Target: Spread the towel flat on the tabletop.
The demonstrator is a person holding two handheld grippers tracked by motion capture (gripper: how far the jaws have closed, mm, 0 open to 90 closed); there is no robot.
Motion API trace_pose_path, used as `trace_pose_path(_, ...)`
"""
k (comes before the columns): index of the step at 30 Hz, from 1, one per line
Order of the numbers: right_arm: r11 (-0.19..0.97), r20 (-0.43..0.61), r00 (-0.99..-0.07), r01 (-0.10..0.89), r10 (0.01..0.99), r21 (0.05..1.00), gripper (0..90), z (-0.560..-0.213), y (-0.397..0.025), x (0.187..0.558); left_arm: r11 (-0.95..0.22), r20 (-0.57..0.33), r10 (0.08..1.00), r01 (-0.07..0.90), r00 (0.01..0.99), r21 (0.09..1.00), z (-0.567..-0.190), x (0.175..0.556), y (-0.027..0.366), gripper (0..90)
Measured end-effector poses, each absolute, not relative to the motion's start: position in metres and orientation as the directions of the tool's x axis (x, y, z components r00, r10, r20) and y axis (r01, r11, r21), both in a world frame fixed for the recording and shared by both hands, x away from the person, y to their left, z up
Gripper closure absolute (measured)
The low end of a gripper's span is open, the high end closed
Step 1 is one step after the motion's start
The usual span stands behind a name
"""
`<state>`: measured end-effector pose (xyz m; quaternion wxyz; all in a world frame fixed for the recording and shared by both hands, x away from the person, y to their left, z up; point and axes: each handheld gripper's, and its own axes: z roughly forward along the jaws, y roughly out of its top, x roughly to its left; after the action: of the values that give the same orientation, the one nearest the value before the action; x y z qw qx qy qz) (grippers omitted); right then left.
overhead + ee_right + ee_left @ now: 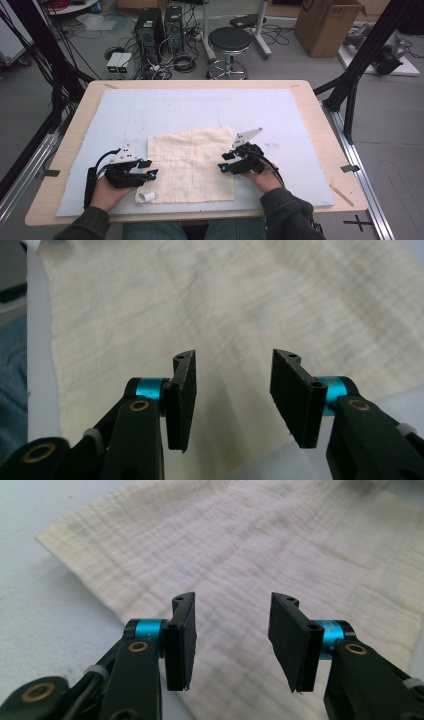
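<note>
A cream checked cloth (192, 167) lies spread flat on the pale blue mat (200, 107), with its near left corner curled up (145, 196). My left gripper (150, 168) sits at the cloth's left edge, jaws open over the fabric (260, 545) with nothing between them (232, 640). My right gripper (224, 161) is at the cloth's right edge, also open and empty (234, 397), its jaws above the weave (200, 305). A hand holds each gripper from the near side.
The mat covers a wooden table (320, 120) whose edges show all round. Beyond the far edge stand a black stool (229, 47), computer towers (159, 30) with cables, and a cardboard box (325, 25). Black frame posts rise at left and right.
</note>
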<state>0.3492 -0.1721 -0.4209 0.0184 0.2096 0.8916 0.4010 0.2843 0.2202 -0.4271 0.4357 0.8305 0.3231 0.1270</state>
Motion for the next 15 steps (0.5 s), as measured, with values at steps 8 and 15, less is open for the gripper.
trace_pose_path(8, 0.6, 0.103, -0.949, 0.269, 0.297, 0.753, 51.6, -0.42, -0.185, 0.305, -0.371, -0.076, 0.624, 0.381, 0.778, 0.847, -0.408, 0.247, 0.234, 49.3)
trace_pose_path(15, 0.638, 0.103, -0.957, 0.26, 0.272, 0.725, 55.5, -0.426, -0.182, 0.298, -0.447, -0.069, 0.582, 0.389, 0.81, 0.806, -0.422, 0.239, 0.231, 48.6)
